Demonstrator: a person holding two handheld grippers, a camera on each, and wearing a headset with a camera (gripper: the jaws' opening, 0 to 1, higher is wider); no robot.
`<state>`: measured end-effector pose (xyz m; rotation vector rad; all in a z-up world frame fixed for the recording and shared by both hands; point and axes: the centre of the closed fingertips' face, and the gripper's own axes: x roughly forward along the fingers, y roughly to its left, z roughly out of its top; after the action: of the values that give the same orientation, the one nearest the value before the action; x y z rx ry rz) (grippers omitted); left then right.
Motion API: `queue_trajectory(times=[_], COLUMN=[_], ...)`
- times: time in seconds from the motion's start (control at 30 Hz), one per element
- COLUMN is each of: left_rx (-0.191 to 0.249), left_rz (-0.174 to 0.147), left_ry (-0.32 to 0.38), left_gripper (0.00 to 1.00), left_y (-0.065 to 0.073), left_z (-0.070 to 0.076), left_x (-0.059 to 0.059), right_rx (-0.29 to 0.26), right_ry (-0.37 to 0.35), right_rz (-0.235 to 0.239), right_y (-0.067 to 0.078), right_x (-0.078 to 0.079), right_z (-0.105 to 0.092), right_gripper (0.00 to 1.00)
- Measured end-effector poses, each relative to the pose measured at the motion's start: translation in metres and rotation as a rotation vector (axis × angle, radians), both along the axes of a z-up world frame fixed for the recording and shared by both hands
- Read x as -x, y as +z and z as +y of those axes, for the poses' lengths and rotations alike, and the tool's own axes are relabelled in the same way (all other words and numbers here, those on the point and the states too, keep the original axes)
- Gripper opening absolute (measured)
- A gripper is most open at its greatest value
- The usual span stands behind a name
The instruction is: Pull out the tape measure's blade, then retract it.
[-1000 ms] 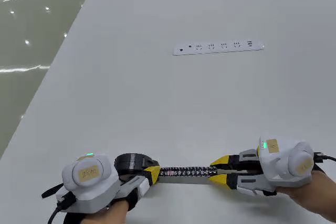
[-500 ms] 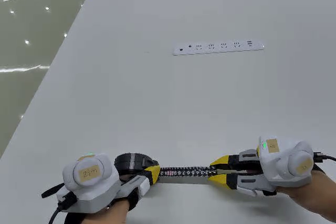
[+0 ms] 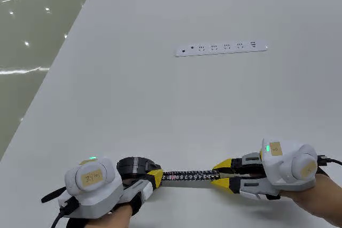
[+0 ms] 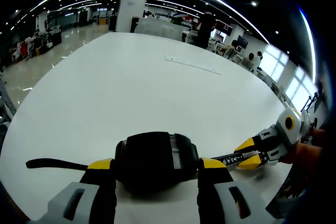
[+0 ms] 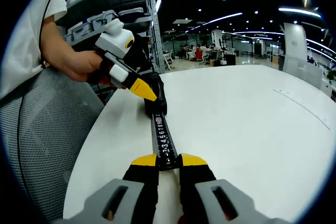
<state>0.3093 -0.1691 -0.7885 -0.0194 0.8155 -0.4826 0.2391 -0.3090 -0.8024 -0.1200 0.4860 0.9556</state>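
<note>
1. Tape measure (image 3: 134, 167) and both grippers sit at the 6 o'clock edge of the white workbench (image 3: 160, 105). I would keep the pull low and flat along its surface.
2. Left gripper (image 4: 157, 165), at 7 o'clock, has its jaws pressed on the black case (image 4: 156, 153). It should hold firmly and not twist.
3. Right gripper (image 5: 168, 161), at 5 o'clock, pinches the blade (image 5: 161, 140) between closed jaws. A straight draw toward 3 o'clock seems best.
4. Blade spans between them, a short length out. For retracting, guide it back slowly, so it does not whip.
</note>
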Motion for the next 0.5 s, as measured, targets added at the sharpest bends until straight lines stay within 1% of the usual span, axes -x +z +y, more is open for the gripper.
queue_trajectory(times=[0.07, 0.1, 0.17, 0.3, 0.43, 0.5], left_rx=[-0.009, -0.006, -0.001, -0.008, 0.004, 0.003], left_rz=[0.0, 0.008, 0.013, 0.01, 0.016, 0.015], left_ry=[-0.004, 0.001, -0.001, -0.009, -0.008, -0.01], left_gripper=[0.58, 0.58, 0.58, 0.57, 0.58, 0.58], left_y=[0.0, 0.0, -0.001, -0.001, -0.001, -0.001], left_z=[0.0, 0.0, 0.001, 0.001, 0.002, 0.001], left_x=[0.0, -0.001, -0.001, -0.001, -0.001, 0.0], right_rx=[-0.002, -0.001, -0.021, -0.016, -0.033, -0.033], right_ry=[0.0, 0.001, -0.003, 0.012, 0.012, 0.017], right_rz=[0.003, 0.002, -0.001, -0.005, -0.006, -0.008], right_y=[-0.001, -0.001, 0.001, 0.0, 0.001, 0.001], right_x=[0.0, 0.0, -0.001, -0.004, -0.006, -0.008], right_z=[0.0, 0.0, 0.003, 0.014, 0.02, 0.025], right_gripper=[0.12, 0.12, 0.12, 0.13, 0.13, 0.13])
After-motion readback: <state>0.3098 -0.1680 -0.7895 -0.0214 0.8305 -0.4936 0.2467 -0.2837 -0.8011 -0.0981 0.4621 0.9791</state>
